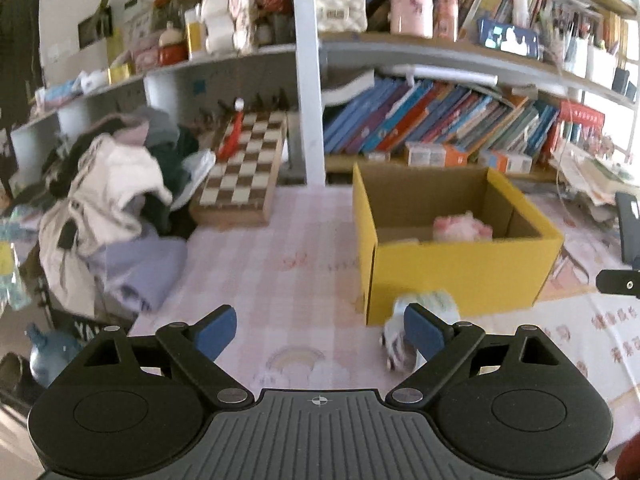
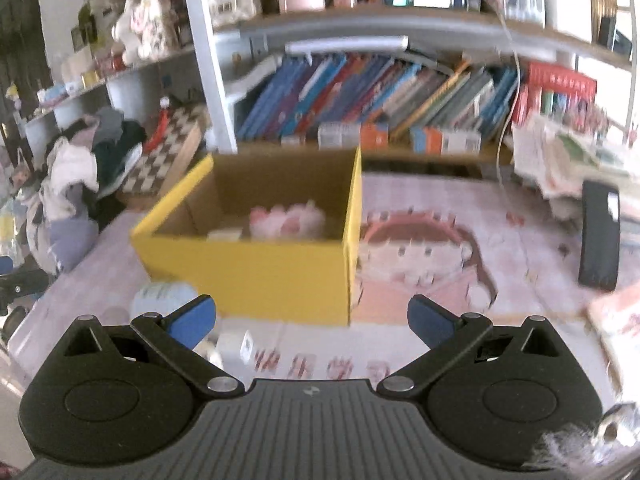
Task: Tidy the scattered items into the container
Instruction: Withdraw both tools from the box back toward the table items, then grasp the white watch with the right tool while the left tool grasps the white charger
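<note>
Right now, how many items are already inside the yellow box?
2 visible: a pink fluffy item near the middle of the yellow box, and a small pale box left of it. The near wall may hide more.

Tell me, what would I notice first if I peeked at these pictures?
The big yellow box in the middle of the pink table, with a fluffy pink toy already inside. Behind it leans a long row of colourful books, and a checkered chessboard sits to the left by a heap of clothes.
</note>
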`<state>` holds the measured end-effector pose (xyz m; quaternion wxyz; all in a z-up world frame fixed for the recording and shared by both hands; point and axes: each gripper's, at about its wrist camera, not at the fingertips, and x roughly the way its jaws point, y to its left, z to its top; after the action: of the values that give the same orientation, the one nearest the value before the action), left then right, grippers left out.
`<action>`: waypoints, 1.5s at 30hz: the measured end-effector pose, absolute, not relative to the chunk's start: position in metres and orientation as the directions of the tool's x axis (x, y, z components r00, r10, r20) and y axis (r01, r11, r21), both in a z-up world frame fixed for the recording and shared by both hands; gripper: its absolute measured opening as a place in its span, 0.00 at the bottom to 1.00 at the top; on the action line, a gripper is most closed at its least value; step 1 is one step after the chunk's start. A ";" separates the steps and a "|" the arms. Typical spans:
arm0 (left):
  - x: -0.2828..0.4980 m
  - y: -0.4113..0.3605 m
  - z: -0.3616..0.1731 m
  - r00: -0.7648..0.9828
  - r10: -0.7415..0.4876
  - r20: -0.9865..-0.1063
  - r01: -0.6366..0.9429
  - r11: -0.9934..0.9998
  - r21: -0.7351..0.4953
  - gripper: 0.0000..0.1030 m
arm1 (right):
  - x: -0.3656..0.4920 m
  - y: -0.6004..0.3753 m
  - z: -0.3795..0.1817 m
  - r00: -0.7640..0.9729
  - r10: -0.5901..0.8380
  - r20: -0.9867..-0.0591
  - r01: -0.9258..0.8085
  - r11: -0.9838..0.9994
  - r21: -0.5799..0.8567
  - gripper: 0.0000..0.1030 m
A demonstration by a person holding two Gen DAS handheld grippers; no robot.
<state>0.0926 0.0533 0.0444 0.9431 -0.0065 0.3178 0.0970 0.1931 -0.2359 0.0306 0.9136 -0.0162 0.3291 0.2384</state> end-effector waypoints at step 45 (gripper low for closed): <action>0.095 -0.015 -0.036 0.588 -0.073 -0.806 0.224 0.972 0.075 0.75 | 0.172 -0.159 -0.024 0.385 0.496 -0.778 -0.723 0.686 0.080 0.69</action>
<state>0.0955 -0.0147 -0.0363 0.8871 0.0845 0.4461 -0.0838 0.1716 -0.1589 -0.0244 0.8206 -0.1378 0.4119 0.3713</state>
